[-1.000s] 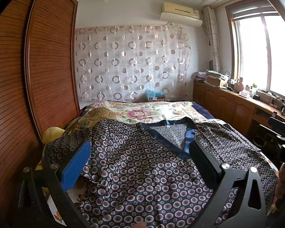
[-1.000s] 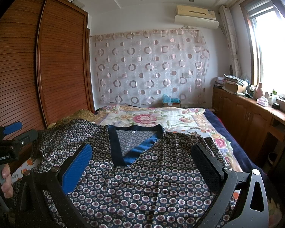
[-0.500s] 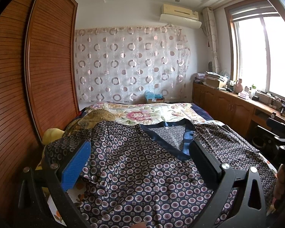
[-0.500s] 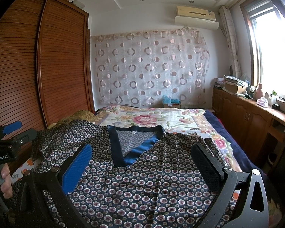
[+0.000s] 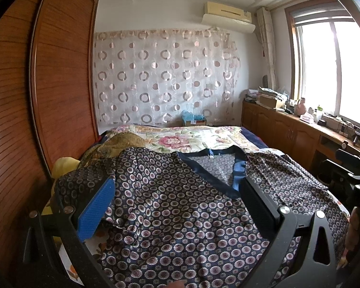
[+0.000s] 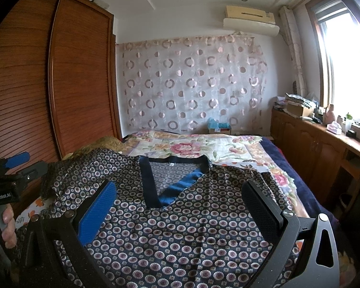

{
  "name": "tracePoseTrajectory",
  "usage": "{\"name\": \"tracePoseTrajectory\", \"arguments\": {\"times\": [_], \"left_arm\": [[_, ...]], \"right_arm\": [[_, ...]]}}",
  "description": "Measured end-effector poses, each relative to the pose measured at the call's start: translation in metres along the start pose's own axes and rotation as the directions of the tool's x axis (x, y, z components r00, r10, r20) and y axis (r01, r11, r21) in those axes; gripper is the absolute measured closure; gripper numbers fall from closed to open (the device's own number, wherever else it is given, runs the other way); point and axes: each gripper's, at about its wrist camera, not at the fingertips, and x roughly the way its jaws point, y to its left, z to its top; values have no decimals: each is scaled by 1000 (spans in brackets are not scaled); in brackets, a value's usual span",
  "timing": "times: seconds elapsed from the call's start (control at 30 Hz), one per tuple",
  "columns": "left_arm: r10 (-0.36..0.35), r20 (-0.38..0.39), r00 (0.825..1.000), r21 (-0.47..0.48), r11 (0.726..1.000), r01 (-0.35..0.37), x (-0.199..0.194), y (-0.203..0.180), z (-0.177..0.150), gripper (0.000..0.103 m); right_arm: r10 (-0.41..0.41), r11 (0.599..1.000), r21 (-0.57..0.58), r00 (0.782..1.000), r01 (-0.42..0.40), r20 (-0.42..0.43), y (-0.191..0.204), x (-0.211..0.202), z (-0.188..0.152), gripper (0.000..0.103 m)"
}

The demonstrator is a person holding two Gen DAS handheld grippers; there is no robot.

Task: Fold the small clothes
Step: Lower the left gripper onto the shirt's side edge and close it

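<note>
We've got the patterned top (image 6: 180,228) spread flat on the bed (image 6: 228,146), front up. Left gripper (image 5: 177,206) and right gripper (image 6: 180,206) both hover spread wide, holding nothing. We'd grab the sleeve edges evenly so the slippery fabric doesn't bunch. Wooden wardrobe (image 6: 60,84) alongside, bright window (image 5: 336,72).

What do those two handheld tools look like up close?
Each tool is a black frame with two flat fingers: one bright blue ribbed pad and one black pad, with silver screws. The left tool, seen from the right one, carries white "GenRobot.AI" lettering and a grey handle.
</note>
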Motion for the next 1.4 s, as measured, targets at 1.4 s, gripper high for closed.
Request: {"name": "tracePoseTrajectory", "arguments": {"times": [1.4], "left_arm": [[0, -308, 951, -118, 992, -38, 97, 163, -43, 14]], "right_arm": [[223, 956, -130, 940, -262, -257, 40, 84, -13, 0]]}}
